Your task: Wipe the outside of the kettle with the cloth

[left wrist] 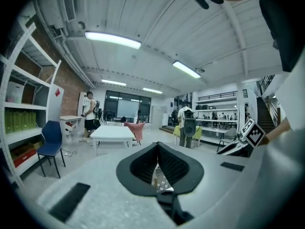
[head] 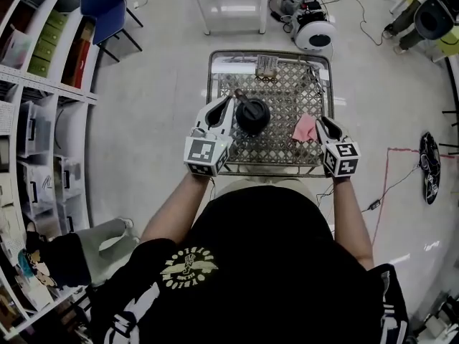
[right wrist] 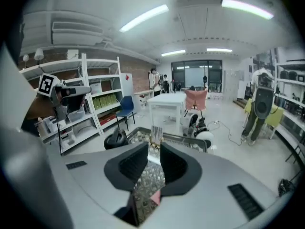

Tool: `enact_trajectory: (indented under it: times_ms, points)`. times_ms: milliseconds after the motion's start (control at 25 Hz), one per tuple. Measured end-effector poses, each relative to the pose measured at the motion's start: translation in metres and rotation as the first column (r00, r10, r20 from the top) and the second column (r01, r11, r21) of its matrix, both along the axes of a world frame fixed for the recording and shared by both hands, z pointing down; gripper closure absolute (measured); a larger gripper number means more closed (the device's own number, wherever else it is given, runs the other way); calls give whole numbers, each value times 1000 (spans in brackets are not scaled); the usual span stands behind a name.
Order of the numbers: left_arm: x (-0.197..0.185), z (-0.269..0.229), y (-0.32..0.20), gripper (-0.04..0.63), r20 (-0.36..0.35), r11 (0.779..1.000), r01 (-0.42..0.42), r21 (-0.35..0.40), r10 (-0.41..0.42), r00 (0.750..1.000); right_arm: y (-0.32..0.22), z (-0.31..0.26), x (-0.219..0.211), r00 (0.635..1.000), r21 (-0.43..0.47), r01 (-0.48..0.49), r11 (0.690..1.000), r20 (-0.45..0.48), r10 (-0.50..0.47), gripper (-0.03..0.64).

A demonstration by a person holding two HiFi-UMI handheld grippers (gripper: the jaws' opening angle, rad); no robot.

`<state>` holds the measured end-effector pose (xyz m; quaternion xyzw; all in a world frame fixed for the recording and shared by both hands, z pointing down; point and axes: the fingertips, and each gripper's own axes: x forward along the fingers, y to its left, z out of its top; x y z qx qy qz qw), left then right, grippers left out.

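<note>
A wire-mesh table (head: 287,95) is seen in the upper middle of the head view. The black kettle (head: 252,115) is placed on it, left of the centre. The pink cloth (head: 305,129) is laid to the right of the kettle, apart from it. The left gripper (head: 226,104) is held just beside the left side of the kettle. In the left gripper view its jaws are seen closed tip to tip, with nothing between them. The right gripper (head: 323,125) is held at the right edge of the cloth; whether the cloth is touched cannot be told. In the right gripper view its jaws are parted only narrowly, and nothing is gripped between them.
</note>
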<state>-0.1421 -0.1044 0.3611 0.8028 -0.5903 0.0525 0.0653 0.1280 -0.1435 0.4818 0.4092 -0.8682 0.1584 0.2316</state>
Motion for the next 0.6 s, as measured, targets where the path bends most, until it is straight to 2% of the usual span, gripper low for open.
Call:
enact_trajectory:
  times_ms: [120, 320, 440, 600]
  points:
    - [-8, -29, 10, 588, 8, 1000, 12, 27, -13, 1000, 1, -60, -10, 997, 130, -32, 991, 71, 23, 593]
    - [-11, -72, 24, 588, 49, 993, 4, 117, -10, 999, 13, -141, -20, 988, 285, -44, 958, 155, 0, 606]
    - [-12, -96, 31, 588, 66, 985, -11, 172, 0, 998, 25, -176, -31, 986, 340, -27, 940, 165, -31, 606]
    - [-7, -112, 47, 588, 74, 977, -32, 212, 17, 997, 43, -205, -42, 990, 390, 4, 921, 128, -58, 606]
